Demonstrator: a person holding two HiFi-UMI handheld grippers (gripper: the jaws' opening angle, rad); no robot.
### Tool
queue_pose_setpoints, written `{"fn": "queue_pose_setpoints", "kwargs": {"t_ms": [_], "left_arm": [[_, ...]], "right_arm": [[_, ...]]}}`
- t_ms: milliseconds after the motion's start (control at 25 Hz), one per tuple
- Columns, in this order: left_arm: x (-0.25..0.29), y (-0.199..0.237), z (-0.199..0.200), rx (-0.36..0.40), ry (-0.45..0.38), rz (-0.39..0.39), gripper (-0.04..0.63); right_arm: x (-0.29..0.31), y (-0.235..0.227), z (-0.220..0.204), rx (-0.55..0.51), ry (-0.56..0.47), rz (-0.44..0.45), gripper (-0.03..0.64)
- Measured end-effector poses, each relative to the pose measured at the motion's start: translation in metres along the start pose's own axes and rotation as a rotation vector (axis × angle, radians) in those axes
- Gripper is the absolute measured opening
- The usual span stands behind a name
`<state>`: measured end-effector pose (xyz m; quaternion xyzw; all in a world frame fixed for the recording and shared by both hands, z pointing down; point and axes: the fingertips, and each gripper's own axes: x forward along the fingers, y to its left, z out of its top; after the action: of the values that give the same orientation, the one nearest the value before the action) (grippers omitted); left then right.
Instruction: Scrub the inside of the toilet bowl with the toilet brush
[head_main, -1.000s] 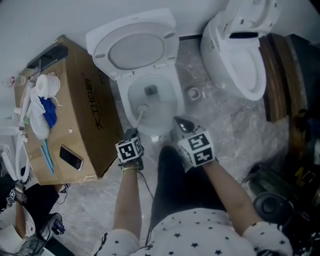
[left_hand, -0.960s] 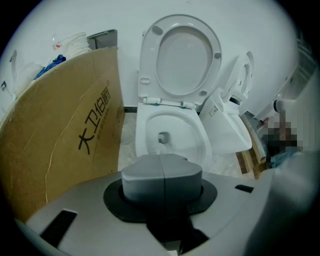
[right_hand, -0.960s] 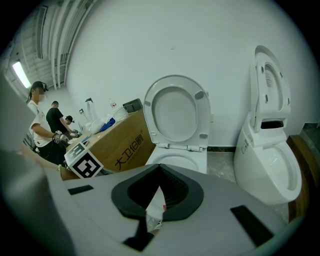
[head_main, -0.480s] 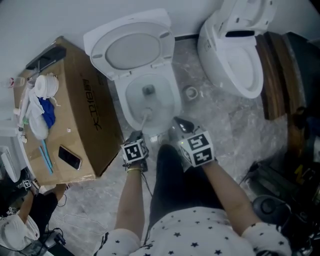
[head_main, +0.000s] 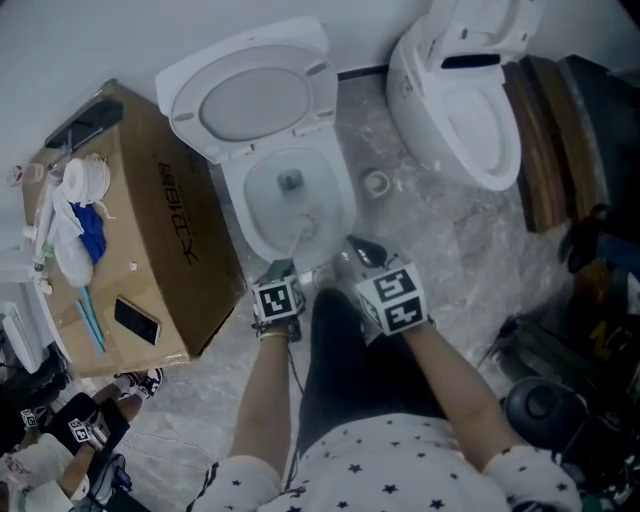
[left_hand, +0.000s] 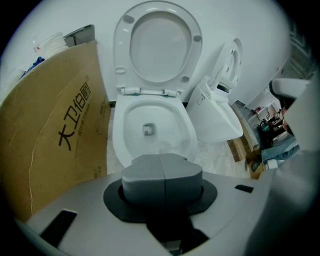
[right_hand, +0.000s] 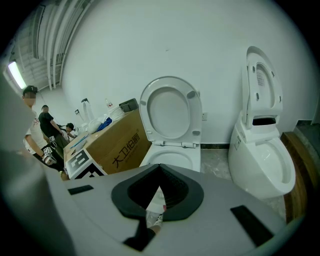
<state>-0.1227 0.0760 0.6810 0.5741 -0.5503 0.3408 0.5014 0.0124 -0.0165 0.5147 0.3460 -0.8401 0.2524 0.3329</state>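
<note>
One toilet brush (head_main: 300, 237) in one toilet bowl (head_main: 234, 212) of two.
Left gripper (head_main: 284, 270) fingers clamp it; right gripper (head_main: 359, 250) fingers apart; cardboard box (head_main: 170, 225) crowds 9 o'clock.

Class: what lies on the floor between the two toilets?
A small ring-shaped object lies on the floor between the open toilet and the second toilet; the head view shows it.

Your left gripper (head_main: 282, 272) sat at the near rim of the toilet bowl (head_main: 236, 208), jaws closed together, with the toilet brush (head_main: 300, 232) handle running out from its tip into the bowl. Your right gripper (head_main: 360, 248) hung just right of it by the same rim, jaws apart, nothing between them. Left forearm (head_main: 262, 400) and right forearm (head_main: 455, 385) were bare and reached toward the bowl.
</note>
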Motion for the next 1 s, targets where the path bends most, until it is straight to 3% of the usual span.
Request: {"fn": "queue_pose_setpoints", "kwargs": {"t_ms": [1000], "left_arm": [[0.022, -0.040, 0.052, 0.080, -0.019, -0.041, 0.147]], "right_arm": [[0.005, -0.014, -0.010, 0.068, 0.028, -0.003, 0.006]]}}
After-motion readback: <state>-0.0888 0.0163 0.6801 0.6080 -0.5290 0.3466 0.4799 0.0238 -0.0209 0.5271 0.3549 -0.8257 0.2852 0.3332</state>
